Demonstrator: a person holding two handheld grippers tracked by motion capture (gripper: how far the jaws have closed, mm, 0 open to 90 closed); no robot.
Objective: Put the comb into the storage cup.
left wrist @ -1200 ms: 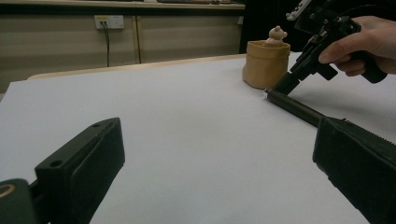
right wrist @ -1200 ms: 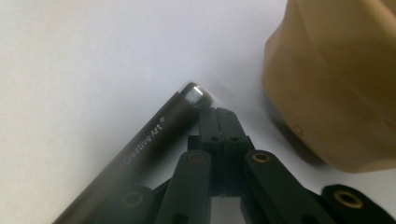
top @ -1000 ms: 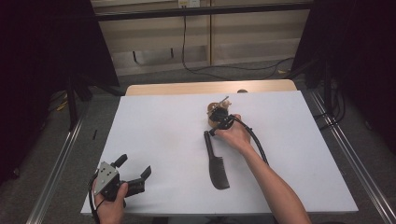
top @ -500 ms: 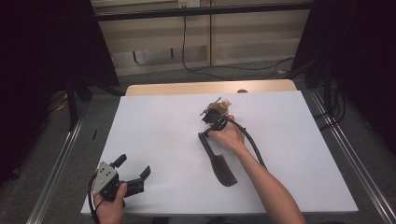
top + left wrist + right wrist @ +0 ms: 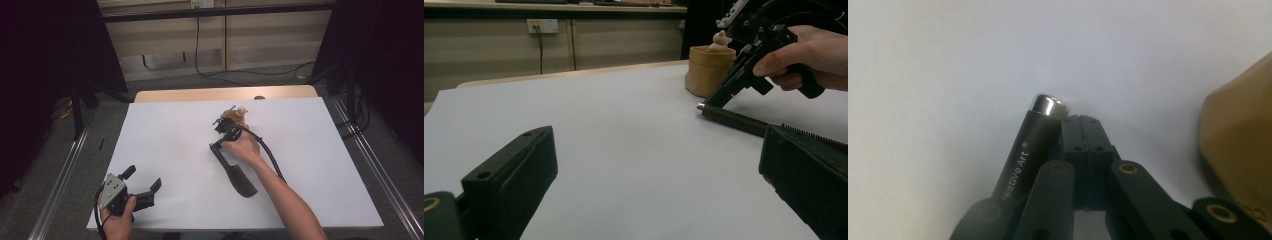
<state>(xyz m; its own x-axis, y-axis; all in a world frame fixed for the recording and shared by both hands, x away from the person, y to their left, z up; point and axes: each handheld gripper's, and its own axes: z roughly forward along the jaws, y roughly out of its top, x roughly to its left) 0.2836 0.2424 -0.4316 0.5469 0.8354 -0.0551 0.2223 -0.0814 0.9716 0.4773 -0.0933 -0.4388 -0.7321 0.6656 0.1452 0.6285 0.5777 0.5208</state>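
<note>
Brush (image 5: pixel 234 170) lies mid-sheet, black, handle end pointing at the far edge near the tan holder (image 5: pixel 235 116), bristle head toward the near edge. Risk: right gripper (image 5: pixel 218 145) has its jaws pressed together and empty, tips just beside the chrome-capped handle (image 5: pixel 1034 135), so a push would likely roll or skid the brush, or knock the holder just beyond. Left gripper (image 5: pixel 145 186) sits spread wide, holding nothing, at the near-left corner of the white tabletop (image 5: pixel 165 135).
</note>
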